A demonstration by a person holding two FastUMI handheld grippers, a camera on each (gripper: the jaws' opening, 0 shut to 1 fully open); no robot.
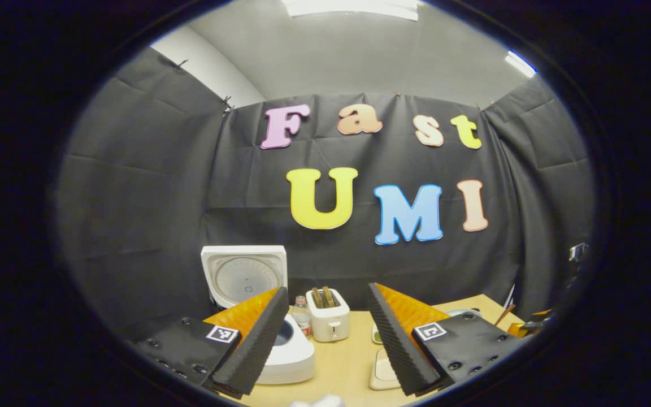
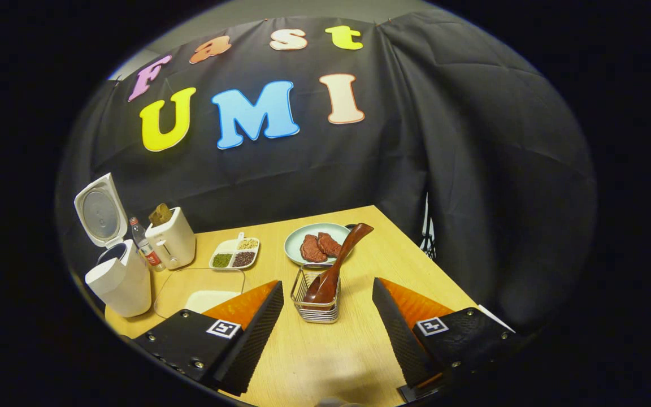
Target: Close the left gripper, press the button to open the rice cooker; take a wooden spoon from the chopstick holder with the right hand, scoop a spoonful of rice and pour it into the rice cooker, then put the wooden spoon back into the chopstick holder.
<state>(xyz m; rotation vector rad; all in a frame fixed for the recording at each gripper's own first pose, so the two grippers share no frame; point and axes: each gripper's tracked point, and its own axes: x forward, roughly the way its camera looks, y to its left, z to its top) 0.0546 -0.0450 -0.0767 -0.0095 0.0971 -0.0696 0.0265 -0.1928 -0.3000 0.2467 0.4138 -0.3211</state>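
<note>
White rice cooker [image 2: 117,271] with lid raised, ready for filling; dark wooden spoon [image 2: 334,265] leans in wire chopstick holder [image 2: 317,299] on the counter [image 2: 325,350]. Right gripper [image 2: 325,316] and left gripper [image 1: 325,333]: fingers released, grasping nothing.

The left gripper [image 1: 327,333] shows in the left gripper view, held level and facing forward. Its two fingers [image 1: 257,345] reach in from the bottom corners and angle toward each other at the tips. A wide gap stands between them, and nothing is gripped. The ridged inner pads face one another across the gap.

The right gripper [image 2: 325,333] shows in the right gripper view, tilted downward. Its two fingers [image 2: 249,339] are likewise spread wide apart, with nothing pressed between them. Each gripper carries a small square marker on the top of each finger base.
</note>
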